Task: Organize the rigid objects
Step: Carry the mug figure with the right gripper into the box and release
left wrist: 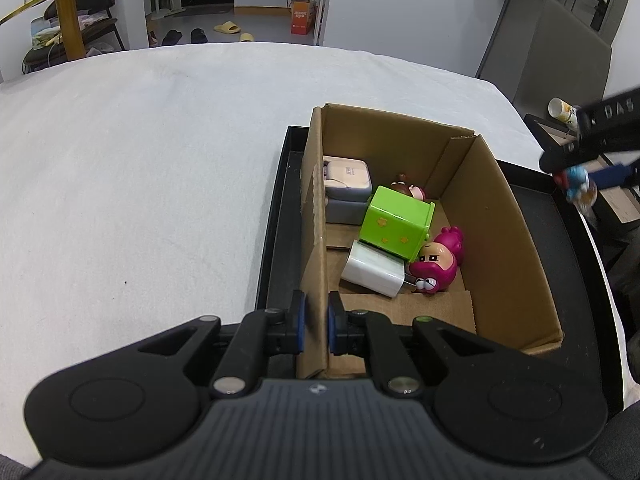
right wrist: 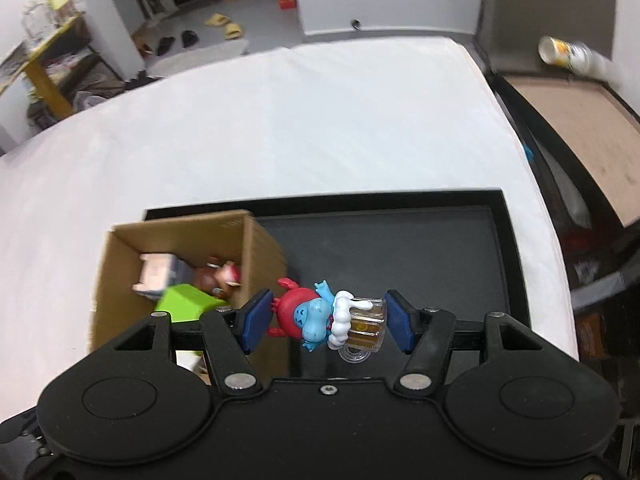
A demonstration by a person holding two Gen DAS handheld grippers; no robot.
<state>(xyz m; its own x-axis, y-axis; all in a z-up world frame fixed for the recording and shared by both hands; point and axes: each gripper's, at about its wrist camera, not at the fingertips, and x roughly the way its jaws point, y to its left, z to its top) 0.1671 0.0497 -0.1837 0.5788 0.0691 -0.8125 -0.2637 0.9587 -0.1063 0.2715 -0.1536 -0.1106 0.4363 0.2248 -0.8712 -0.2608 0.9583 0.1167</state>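
Observation:
A cardboard box [left wrist: 496, 216] stands on a black tray [left wrist: 276, 216] and holds a green cube [left wrist: 396, 218], a white charger [left wrist: 374, 270], a pink figure [left wrist: 434, 266], a grey case [left wrist: 346, 178] and a brown figure [left wrist: 406, 190]. My left gripper [left wrist: 314, 322] is shut on the box's left wall. My right gripper [right wrist: 326, 320] is shut on a blue-and-red figure with a clear mug [right wrist: 320, 316], held above the tray [right wrist: 420, 248] just right of the box [right wrist: 120, 268]. The right gripper [left wrist: 580, 172] with the figure [left wrist: 578, 186] also shows in the left wrist view.
The tray lies on a white cloth-covered table [left wrist: 140, 168]. A dark side shelf [right wrist: 580, 128] with a tipped cup [right wrist: 568, 54] stands to the right of the table. Shoes and an orange box [left wrist: 302, 14] are on the floor beyond.

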